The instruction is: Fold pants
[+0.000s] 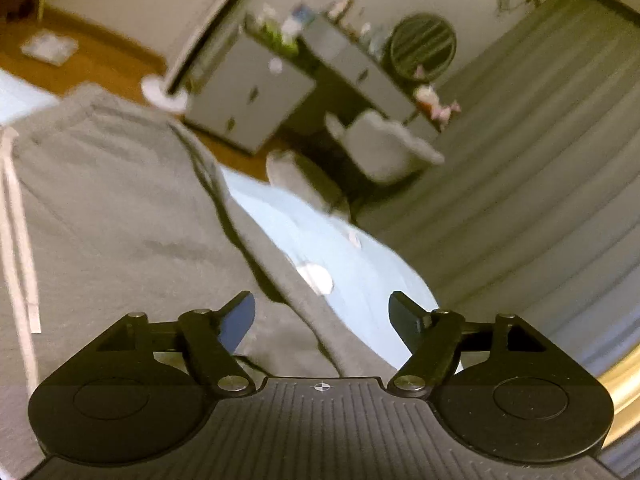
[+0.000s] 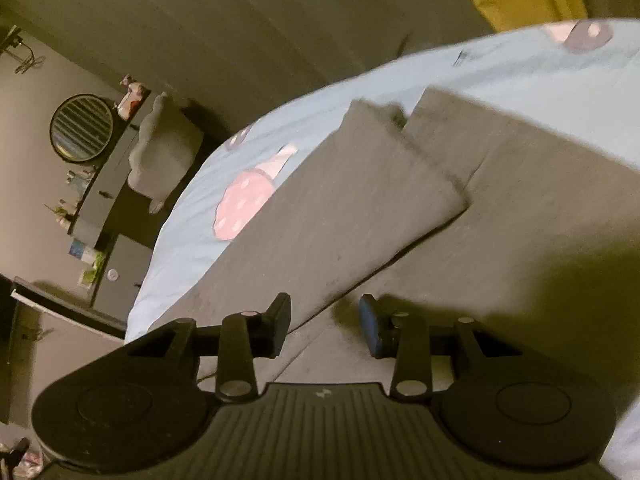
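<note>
Grey pants (image 1: pixel 120 216) lie flat on a light blue bed sheet (image 1: pixel 332 248), with a white drawstring (image 1: pixel 16 216) trailing along the left side. My left gripper (image 1: pixel 322 312) hovers over the pants' right edge, open, nothing between its fingers. In the right wrist view the pants (image 2: pixel 360 200) are laid with both leg ends (image 2: pixel 404 128) side by side, one leg overlapping the other. My right gripper (image 2: pixel 324 320) stands open just above the leg's long edge, its pads apart from the cloth.
The sheet (image 2: pixel 520 72) has pink mushroom prints (image 2: pixel 240 204). Beyond the bed stand a grey dresser (image 1: pixel 256 92) with small items, a round mirror (image 1: pixel 423 47), a grey chair (image 1: pixel 384 148) and grey curtains (image 1: pixel 540 140). Wooden floor (image 1: pixel 92 60) lies at the left.
</note>
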### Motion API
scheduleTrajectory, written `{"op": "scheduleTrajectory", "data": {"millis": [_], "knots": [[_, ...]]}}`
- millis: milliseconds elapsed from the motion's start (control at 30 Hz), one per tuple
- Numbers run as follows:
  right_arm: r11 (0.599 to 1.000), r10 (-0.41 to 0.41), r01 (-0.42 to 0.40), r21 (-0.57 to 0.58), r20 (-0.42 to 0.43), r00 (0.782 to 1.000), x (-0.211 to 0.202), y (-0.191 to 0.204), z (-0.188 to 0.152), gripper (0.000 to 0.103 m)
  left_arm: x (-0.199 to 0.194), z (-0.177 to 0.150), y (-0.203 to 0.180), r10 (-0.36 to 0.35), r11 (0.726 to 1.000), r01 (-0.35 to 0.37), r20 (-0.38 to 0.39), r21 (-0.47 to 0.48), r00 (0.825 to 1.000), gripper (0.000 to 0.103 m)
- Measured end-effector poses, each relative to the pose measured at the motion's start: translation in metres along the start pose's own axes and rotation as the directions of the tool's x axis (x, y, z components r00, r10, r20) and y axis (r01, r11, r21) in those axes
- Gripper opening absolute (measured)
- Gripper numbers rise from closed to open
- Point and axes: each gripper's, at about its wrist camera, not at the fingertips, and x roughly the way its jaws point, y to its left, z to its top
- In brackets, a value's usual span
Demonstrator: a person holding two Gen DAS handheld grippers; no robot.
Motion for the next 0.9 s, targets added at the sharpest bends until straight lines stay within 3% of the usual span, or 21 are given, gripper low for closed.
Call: {"op": "scheduleTrajectory", "data": {"millis": [167,233,300,400,467,500,533,567,600,667,733,767,900], "knots": [[0.996,0.043,-0.045,0.081,0.02,0.999,0.03,-0.009,0.005,0.038,0.077,0.021,0.027,0.026,0.994,-0.035,-0.079,-0.107,0.997,0.077],[0.996,0.047,-0.049,0.07,0.029,0.998,0.038,-0.009,0.007,0.038,0.105,0.026,0.036,0.023,0.987,-0.041,-0.114,-0.158,0.993,0.067],[0.997,0.043,-0.044,0.066,0.029,0.999,0.042,-0.009,0.009,0.035,0.136,0.032,0.043,0.022,0.98,-0.055,-0.173,-0.19,0.985,0.043],[0.997,0.047,-0.049,0.06,0.037,0.998,0.043,-0.012,0.013,0.028,0.172,0.035,0.048,0.067,0.974,-0.117,-0.249,-0.192,0.966,0.041],[0.995,0.065,-0.068,0.075,0.046,0.997,0.043,-0.015,0.015,0.028,0.183,0.035,0.052,0.086,0.968,-0.14,-0.25,-0.208,0.964,0.041],[0.994,0.068,-0.072,0.086,0.047,0.997,0.043,-0.016,0.016,0.03,0.186,0.035,0.055,0.07,0.964,-0.129,-0.246,-0.231,0.967,0.037],[0.992,0.079,-0.083,0.099,0.046,0.996,0.044,-0.017,0.016,0.04,0.188,0.035,0.058,0.047,0.96,-0.113,-0.249,-0.257,0.967,0.031],[0.988,0.103,-0.107,0.108,0.043,0.994,0.045,-0.017,0.017,0.047,0.189,0.034,0.06,0.027,0.956,-0.099,-0.256,-0.276,0.966,0.008],[0.987,0.12,-0.124,0.105,0.045,0.992,0.045,-0.016,0.018,0.055,0.189,0.033,0.06,0.021,0.96,-0.092,-0.258,-0.266,0.966,0.008],[0.993,0.104,-0.106,0.053,0.049,0.993,0.047,-0.007,0.019,0.055,0.179,0.031,0.052,0.055,0.976,-0.102,-0.233,-0.191,0.971,0.007],[0.996,0.089,-0.089,0.005,0.053,0.995,0.048,0.001,0.02,0.033,0.163,0.029,0.041,0.07,0.986,-0.099,-0.2,-0.138,0.977,0.006],[0.996,0.087,-0.087,-0.004,0.044,0.995,0.049,0.002,0.021,0.007,0.155,0.031,0.035,0.069,0.988,-0.093,-0.182,-0.124,0.981,0.006],[0.995,0.083,-0.079,-0.059,0.076,0.994,0.022,0.016,0.031,0.006,0.089,0.031,0.015,-0.015,0.995,0.005,-0.097,-0.102,0.995,0.006]]}}
